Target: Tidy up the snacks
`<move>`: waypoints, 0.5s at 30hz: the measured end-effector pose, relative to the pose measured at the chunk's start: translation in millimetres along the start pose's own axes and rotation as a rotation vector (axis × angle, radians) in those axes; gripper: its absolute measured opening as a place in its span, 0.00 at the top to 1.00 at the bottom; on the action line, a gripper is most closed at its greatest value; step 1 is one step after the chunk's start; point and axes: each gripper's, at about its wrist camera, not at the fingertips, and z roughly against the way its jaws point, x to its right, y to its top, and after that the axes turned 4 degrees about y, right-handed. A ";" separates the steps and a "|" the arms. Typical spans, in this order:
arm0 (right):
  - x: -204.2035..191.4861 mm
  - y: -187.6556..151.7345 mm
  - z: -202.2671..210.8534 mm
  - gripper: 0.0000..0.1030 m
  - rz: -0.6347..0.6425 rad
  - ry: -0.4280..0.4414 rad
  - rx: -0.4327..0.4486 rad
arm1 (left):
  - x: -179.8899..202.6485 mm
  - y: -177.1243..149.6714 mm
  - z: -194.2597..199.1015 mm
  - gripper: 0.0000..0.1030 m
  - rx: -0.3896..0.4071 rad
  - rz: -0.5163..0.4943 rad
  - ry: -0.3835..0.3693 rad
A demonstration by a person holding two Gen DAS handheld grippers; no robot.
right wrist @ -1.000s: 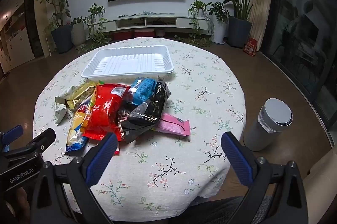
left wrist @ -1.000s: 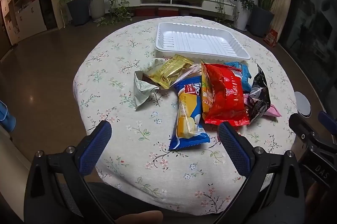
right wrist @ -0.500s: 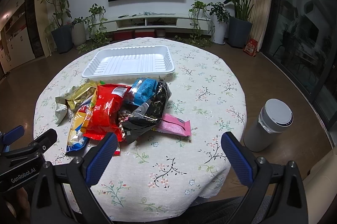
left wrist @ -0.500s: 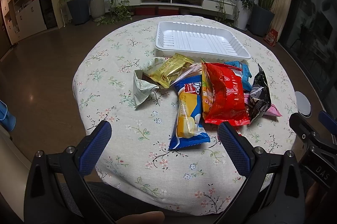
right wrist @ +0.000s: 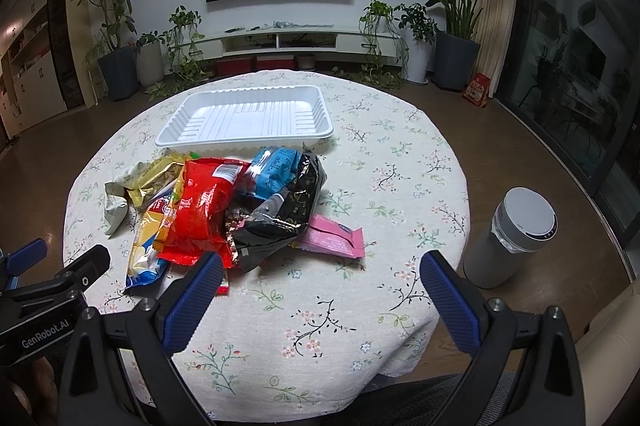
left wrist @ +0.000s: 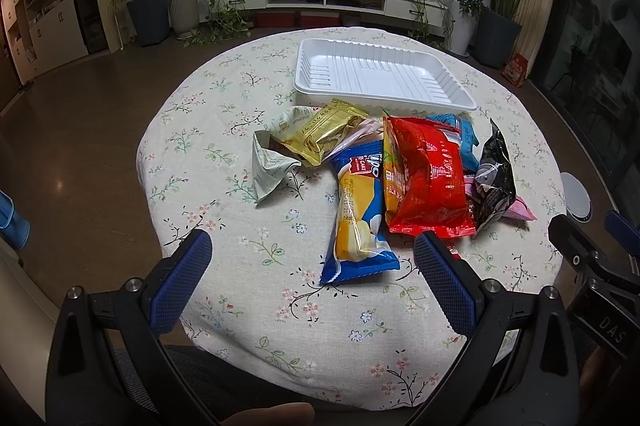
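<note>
A pile of snack packets lies mid-table: a red bag, a blue-and-yellow cake packet, a gold packet, a pale green packet, a light blue packet, a black bag and a pink packet. An empty white tray sits behind the pile. My left gripper is open and empty near the table's front edge, in front of the cake packet. My right gripper is open and empty, in front of the pink packet.
The round table has a floral cloth. A grey cylindrical bin stands on the floor to the right. Potted plants and a low TV shelf line the far wall. The right gripper shows in the left wrist view.
Both views have crept slightly closer to the table. Both grippers stay open and the snacks have not moved.
</note>
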 end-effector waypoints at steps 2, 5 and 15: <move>0.0 -0.2 -0.2 0.02 0.000 0.000 0.001 | 0.1 0.2 -0.1 0.01 0.000 0.000 0.001; 0.1 -0.4 -0.4 0.02 0.000 0.001 0.000 | -0.1 0.2 -0.1 0.01 -0.001 0.001 0.000; 0.4 -1.2 -0.8 0.02 0.000 0.000 -0.002 | 0.1 -0.9 -1.7 0.01 -0.002 0.001 0.001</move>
